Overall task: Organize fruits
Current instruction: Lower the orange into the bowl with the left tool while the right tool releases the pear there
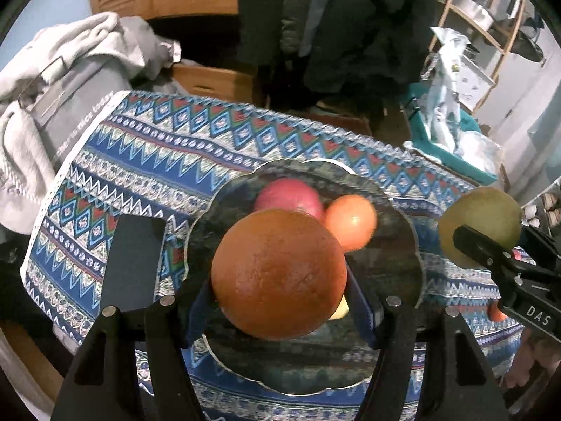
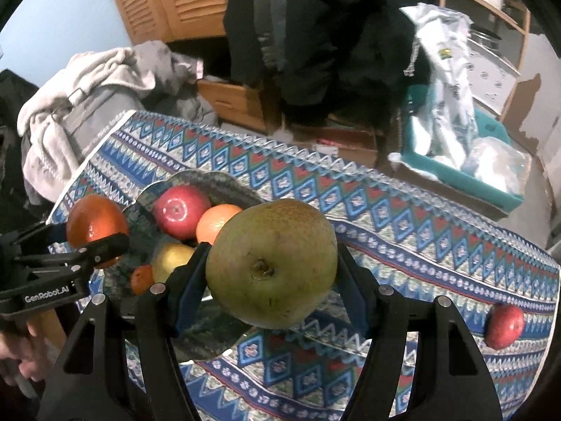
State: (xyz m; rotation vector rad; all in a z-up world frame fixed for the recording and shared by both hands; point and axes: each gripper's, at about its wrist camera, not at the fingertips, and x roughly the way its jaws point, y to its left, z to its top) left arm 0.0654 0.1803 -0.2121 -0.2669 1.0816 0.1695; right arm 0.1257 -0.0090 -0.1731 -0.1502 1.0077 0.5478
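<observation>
Now my left jaws hold an orange [image 1: 278, 275] over the plate [image 1: 396, 245]; my right jaws hold a pear [image 2: 271, 263].

Left gripper [image 1: 280, 301]: pitched steeply downward, fingers [image 1: 198, 310] clamped on either side of an orange [image 1: 278, 273], held off the table. Right gripper [image 2: 271, 280]: also angled steeply down, fingers [image 2: 352, 294] pressed against a pear [image 2: 271, 263], likewise held aloft. A hand [image 2: 17, 361] grips the left gripper's handle. The two grippers sit side by side.
</observation>
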